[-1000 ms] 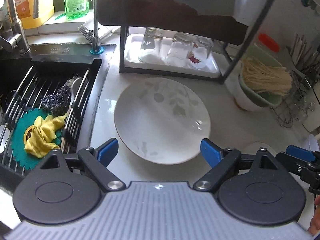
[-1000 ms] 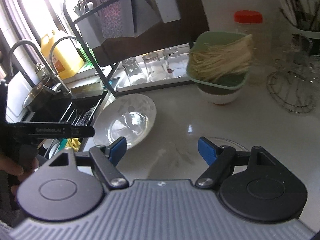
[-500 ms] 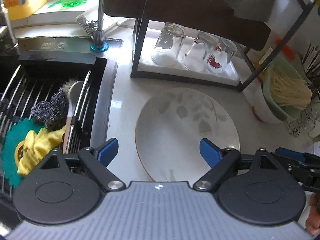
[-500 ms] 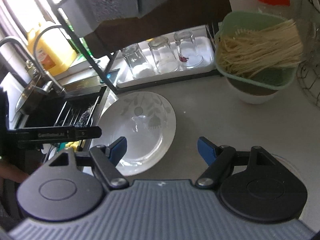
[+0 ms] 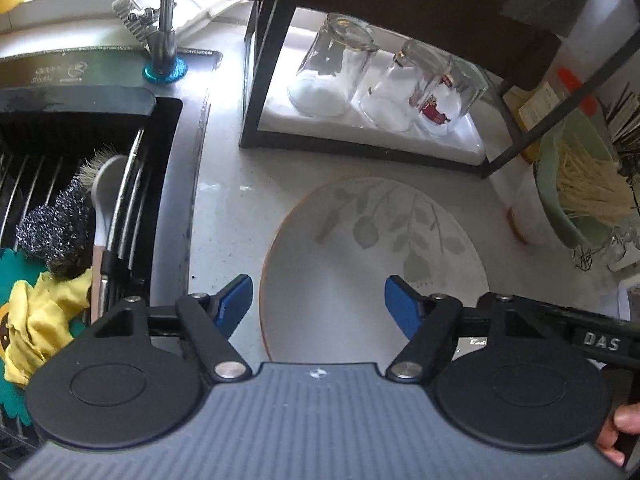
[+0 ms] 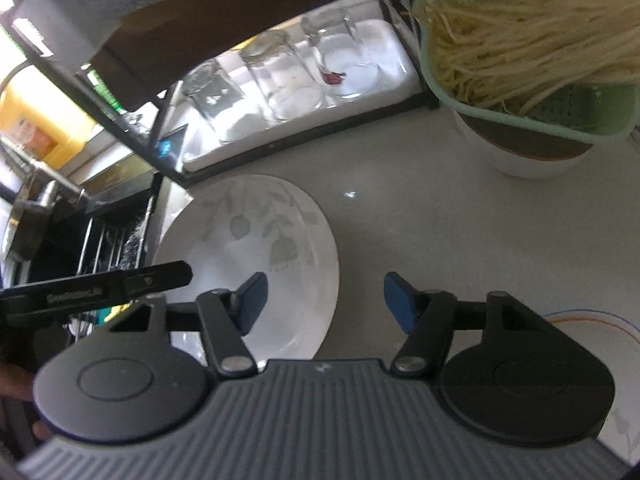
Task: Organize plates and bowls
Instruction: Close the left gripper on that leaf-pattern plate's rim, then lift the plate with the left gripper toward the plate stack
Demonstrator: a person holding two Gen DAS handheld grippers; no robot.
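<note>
A white plate with a grey leaf pattern [image 5: 372, 264] lies flat on the pale counter beside the sink. It also shows in the right wrist view [image 6: 256, 248]. My left gripper [image 5: 318, 304] is open and empty, low over the plate's near-left edge. My right gripper [image 6: 324, 300] is open and empty, over the plate's right rim. A second white plate with a thin orange-blue rim line [image 6: 600, 328] lies at the right, partly hidden behind my right gripper.
A black rack [image 5: 256, 80] holds a white tray with three upturned glasses [image 5: 336, 68]. A green colander of noodles [image 6: 532, 48] sits on a white bowl. The sink [image 5: 80, 208] at left holds a rack, scourer, brush and yellow cloth.
Both grippers have moved forward and lower toward the leaf plate, which now looms larger between the fingers. The jaws stayed open.
</note>
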